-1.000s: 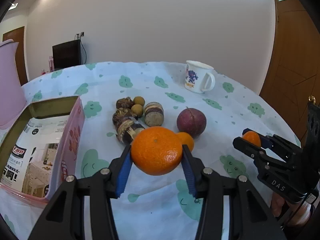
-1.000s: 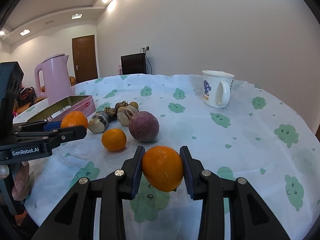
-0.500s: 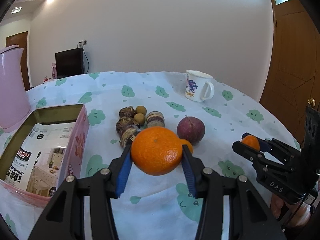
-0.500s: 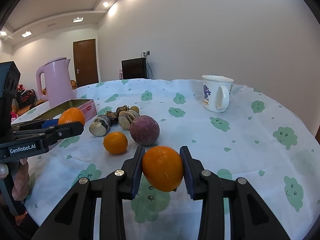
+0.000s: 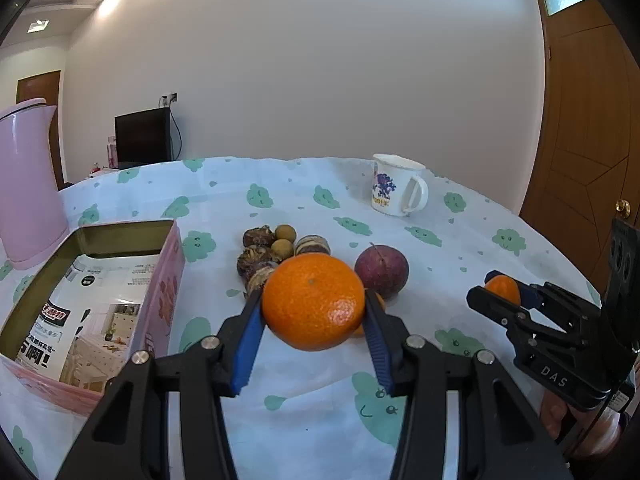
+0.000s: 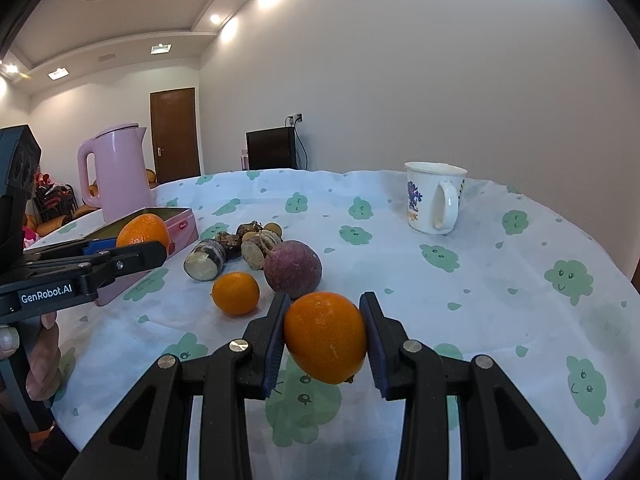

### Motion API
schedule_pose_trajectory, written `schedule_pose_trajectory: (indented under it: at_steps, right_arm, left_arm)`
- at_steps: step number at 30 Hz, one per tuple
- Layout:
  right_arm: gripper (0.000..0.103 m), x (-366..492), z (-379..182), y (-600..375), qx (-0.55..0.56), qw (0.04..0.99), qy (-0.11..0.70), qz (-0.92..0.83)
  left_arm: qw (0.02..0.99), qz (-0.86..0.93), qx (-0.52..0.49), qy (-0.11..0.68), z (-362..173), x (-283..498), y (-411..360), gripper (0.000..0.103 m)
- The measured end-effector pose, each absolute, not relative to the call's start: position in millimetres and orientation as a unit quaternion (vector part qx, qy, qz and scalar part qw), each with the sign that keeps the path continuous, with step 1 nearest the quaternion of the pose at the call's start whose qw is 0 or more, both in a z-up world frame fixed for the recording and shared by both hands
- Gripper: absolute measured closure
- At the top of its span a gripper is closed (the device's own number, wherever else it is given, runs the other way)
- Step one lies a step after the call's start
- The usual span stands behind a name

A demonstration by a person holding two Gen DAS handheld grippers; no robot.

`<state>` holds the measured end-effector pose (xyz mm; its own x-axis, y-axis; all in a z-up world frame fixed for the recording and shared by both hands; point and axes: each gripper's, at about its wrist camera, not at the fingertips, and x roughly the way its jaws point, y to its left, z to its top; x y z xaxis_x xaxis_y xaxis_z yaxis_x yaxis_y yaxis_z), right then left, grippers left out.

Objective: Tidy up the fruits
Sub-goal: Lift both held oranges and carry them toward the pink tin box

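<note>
My left gripper (image 5: 314, 312) clamps a big orange (image 5: 313, 300), my right gripper (image 6: 325, 338) a smaller orange (image 6: 325, 342), above the cloud-print tablecloth (image 6: 500, 280).

The counter (image 6: 500, 280), under a patterned cloth, carried a mug (image 6: 434, 198), kettle (image 6: 118, 170), tin (image 5: 160, 292), small orange (image 6: 236, 293), purple fruit (image 6: 293, 269) and chestnuts (image 6: 240, 246).

A pink kettle (image 6: 118, 168) stands upright at the left of the right-wrist frame, on a white tablecloth (image 6: 480, 280) printed with green cloud faces. A white mug (image 6: 432, 198) with a blue figure sits toward the upper right, handle facing the camera. Behind, a dark cabinet (image 6: 272, 149) stands against the white wall, a brown door (image 6: 175, 134) to its left. Ceiling spotlights glow at the top.
</note>
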<state>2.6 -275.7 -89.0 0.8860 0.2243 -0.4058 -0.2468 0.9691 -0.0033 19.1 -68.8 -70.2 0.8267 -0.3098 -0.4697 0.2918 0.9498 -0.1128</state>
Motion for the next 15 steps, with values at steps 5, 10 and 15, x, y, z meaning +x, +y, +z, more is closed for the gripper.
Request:
schedule_pose_trajectory:
  at_steps: [5, 10, 15]
  right_arm:
    - [0.065, 0.5, -88.5, -275.3, -0.028, 0.972, 0.198, 0.124]
    - [0.065, -1.0, -88.5, -275.5, -0.028, 0.973, 0.192, 0.126]
    - [0.065, -4.4, -88.3, -275.6, -0.029, 0.974, 0.181, 0.130]
  left_arm:
    - [0.958, -0.155, -0.017, 0.241, -68.9, 17.0, -69.6, 0.053]
    - [0.960, -0.154, -0.017, 0.234, -68.2, 14.1, -68.9, 0.053]
    - [0.962, -0.153, -0.015, 0.224, -66.9, 10.8, -68.7, 0.053]
